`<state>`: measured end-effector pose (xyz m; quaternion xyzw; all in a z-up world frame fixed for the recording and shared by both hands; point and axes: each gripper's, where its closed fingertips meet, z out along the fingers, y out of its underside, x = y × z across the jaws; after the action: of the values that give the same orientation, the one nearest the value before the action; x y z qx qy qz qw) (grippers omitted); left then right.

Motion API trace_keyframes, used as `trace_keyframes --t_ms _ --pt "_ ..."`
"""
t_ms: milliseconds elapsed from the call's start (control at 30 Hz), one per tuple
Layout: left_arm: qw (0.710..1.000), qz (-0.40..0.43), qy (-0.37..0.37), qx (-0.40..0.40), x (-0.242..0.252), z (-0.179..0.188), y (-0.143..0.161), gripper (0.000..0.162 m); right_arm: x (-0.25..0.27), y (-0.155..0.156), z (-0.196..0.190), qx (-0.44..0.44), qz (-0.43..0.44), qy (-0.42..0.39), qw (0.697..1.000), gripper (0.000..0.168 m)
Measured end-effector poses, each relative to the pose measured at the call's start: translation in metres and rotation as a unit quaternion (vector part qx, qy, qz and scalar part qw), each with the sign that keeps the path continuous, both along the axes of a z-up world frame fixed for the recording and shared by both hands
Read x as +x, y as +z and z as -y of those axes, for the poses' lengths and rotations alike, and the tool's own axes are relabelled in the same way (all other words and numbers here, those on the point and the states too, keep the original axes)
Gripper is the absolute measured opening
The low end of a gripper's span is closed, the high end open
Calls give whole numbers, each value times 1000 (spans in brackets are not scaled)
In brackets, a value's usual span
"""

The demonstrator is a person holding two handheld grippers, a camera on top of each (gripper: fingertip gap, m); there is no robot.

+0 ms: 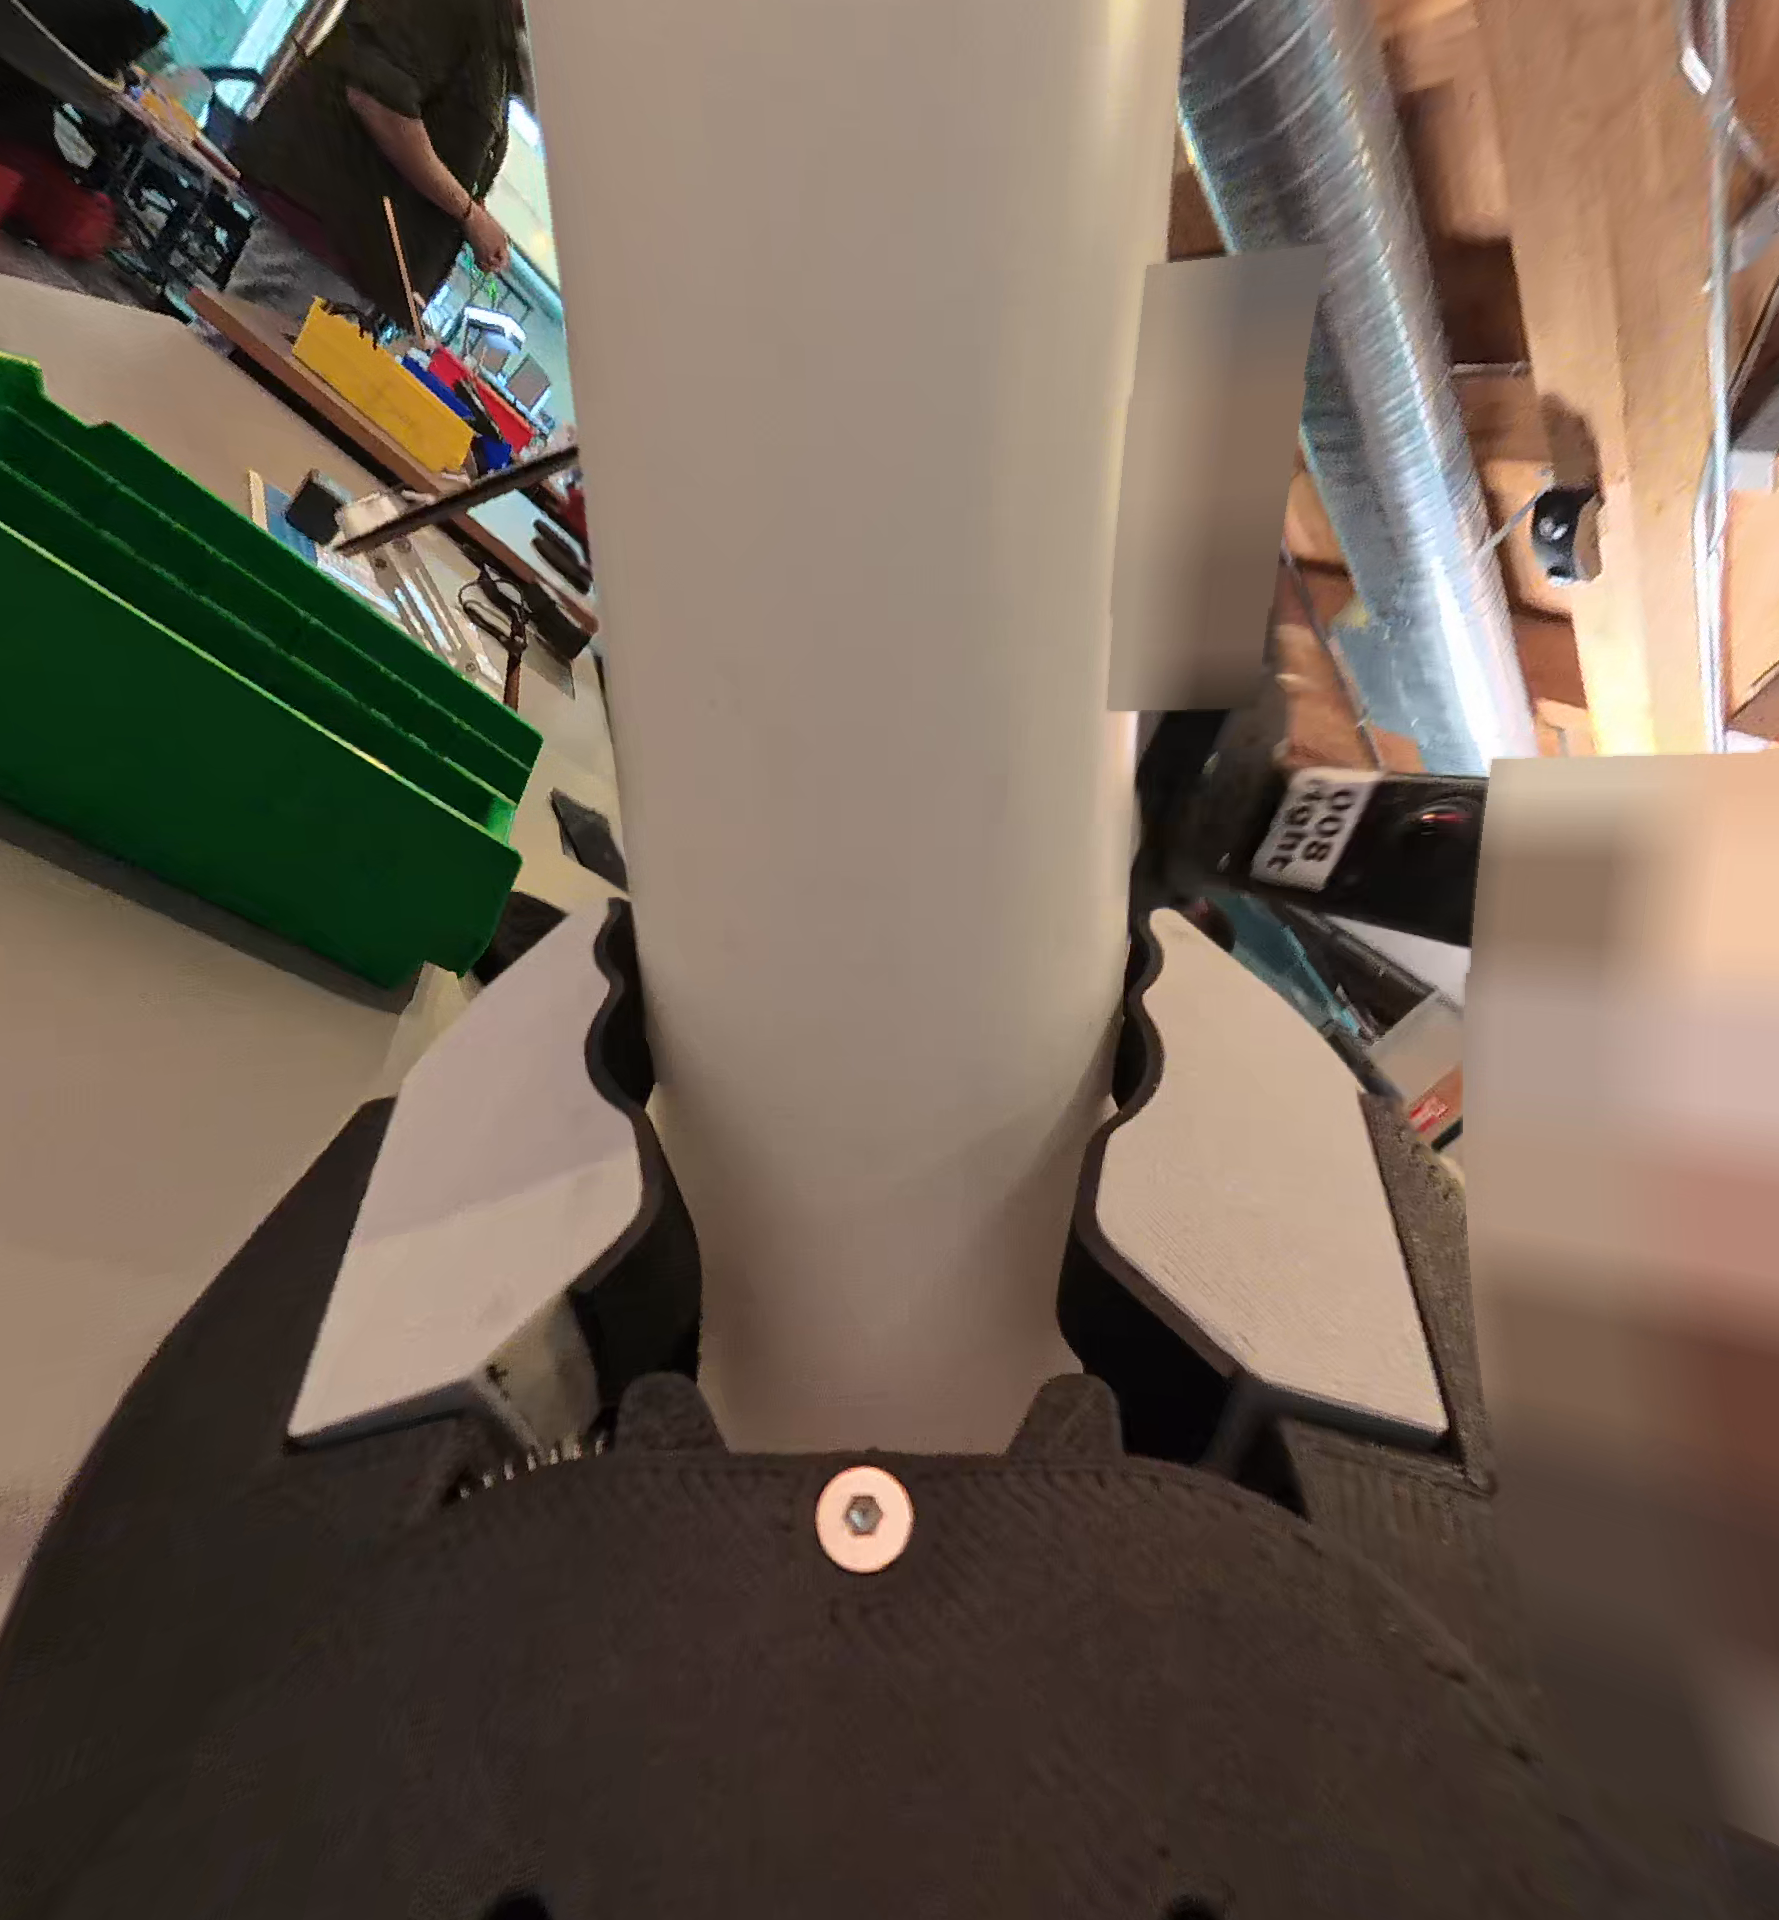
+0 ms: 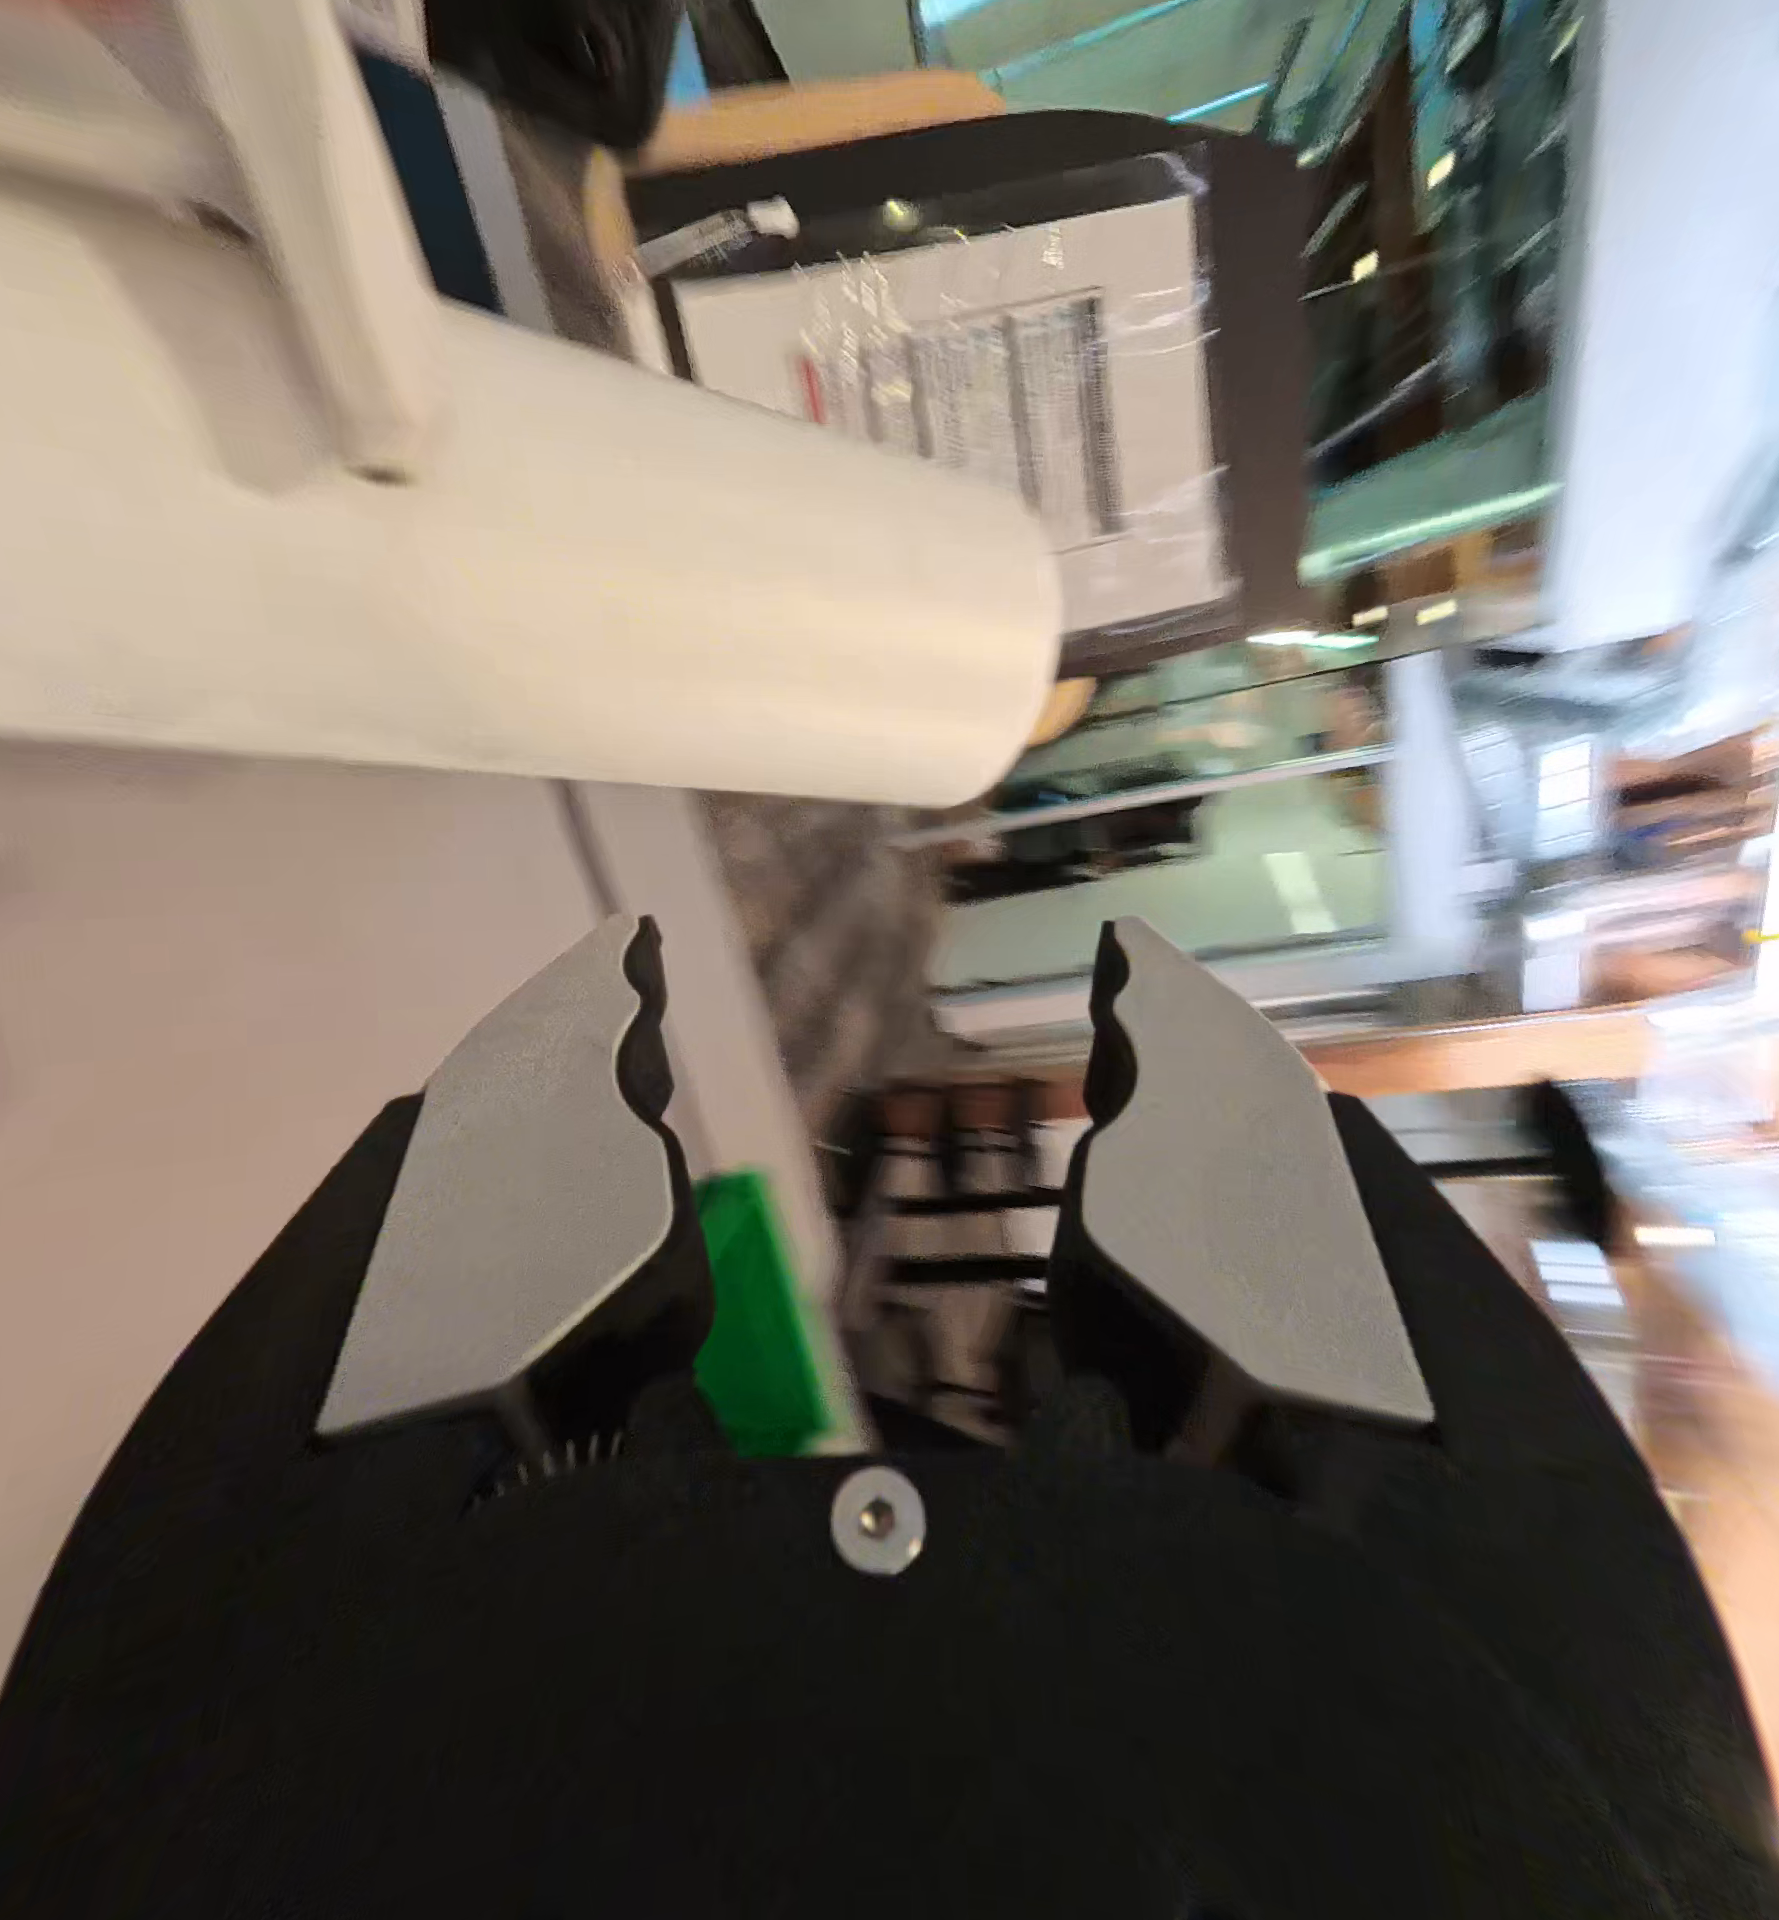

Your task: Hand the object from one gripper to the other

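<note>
White cylinder fills the centre of the left wrist view, clamped between the left gripper fingers; green trays sit at left

Right wrist view, blurred: right gripper gapes empty, cylinder at upper left

I see green bins on a pale table left of the tongs, a silver duct under wooden ceiling beams up right.
</note>
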<state>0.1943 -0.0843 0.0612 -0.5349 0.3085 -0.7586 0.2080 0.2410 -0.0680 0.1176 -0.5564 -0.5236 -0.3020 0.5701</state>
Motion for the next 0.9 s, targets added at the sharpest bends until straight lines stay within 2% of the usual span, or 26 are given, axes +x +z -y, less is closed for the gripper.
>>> trace_keyframes --t_ms 67,167,267,367,400,433,500,600,733,833,900 --pt "999 23 12 -20 -4 -6 7 88 -13 -31 16 -98 -154 59 982 80" --pt "998 45 47 -18 -8 -14 14 88 -43 -73 37 -240 -349 135 895 84" --pt "996 43 74 24 -6 -13 16 88 -70 -102 39 -361 -496 168 772 97" --pt "993 30 88 65 -2 -7 16 88 -87 -107 32 -453 -604 207 622 101" --pt "993 23 89 74 0 -6 14 88 -90 -106 29 -471 -624 220 584 101" --pt "993 15 88 82 2 -4 12 88 -93 -106 27 -483 -631 232 561 99" --pt "991 -5 92 100 8 -2 5 89 -102 -106 30 -494 -624 259 548 100" --pt "991 -20 67 116 13 5 -2 89 -105 -110 31 -480 -607 268 573 87" --pt "985 -60 43 156 13 14 -11 90 -103 -114 37 -474 -607 272 577 87" --pt "971 -73 81 211 7 8 -6 92 -100 -112 44 -481 -612 290 557 87" --pt "951 -84 126 270 -4 -1 1 96 -97 -112 48 -482 -615 301 547 86"
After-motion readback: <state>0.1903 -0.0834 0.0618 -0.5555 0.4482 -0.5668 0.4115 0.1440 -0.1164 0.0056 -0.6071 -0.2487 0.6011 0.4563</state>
